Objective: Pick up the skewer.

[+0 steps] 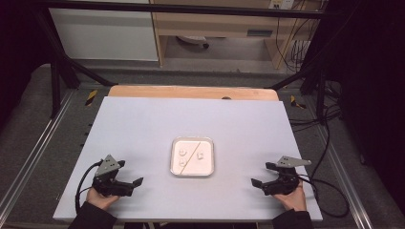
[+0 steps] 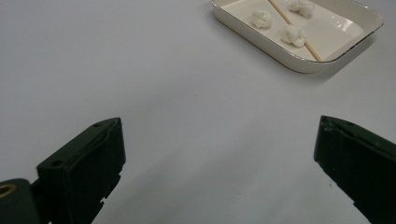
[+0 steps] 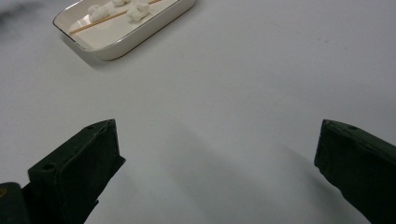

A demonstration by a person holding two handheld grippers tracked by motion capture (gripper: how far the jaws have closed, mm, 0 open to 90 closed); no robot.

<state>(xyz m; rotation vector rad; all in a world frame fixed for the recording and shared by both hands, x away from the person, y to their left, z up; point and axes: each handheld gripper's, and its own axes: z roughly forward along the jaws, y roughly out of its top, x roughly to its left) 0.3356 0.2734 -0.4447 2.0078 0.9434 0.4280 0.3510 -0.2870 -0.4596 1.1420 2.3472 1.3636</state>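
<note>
The table (image 1: 143,129) top is a plain pale grey-white sheet with no pattern, and a strip of light wood (image 1: 191,92) shows along its 12 o'clock edge. At the centre sits a tray (image 1: 174,157), cream-white with a thin darker line round its rim. In it lie three white lumps (image 2: 262,18), fluffy and unmarked, and a thin tan stick (image 2: 294,30) running corner to corner. The left gripper (image 1: 129,175) at 7 o'clock and the right gripper (image 1: 260,174) at 5 o'clock are matt black, each topped with a grey plate (image 1: 109,164) and trailing a black cable (image 1: 81,186). The frame rails (image 1: 62,52) are black, with yellow-and-black striped tape (image 1: 90,97) at 10 and 2 o'clock.
</note>
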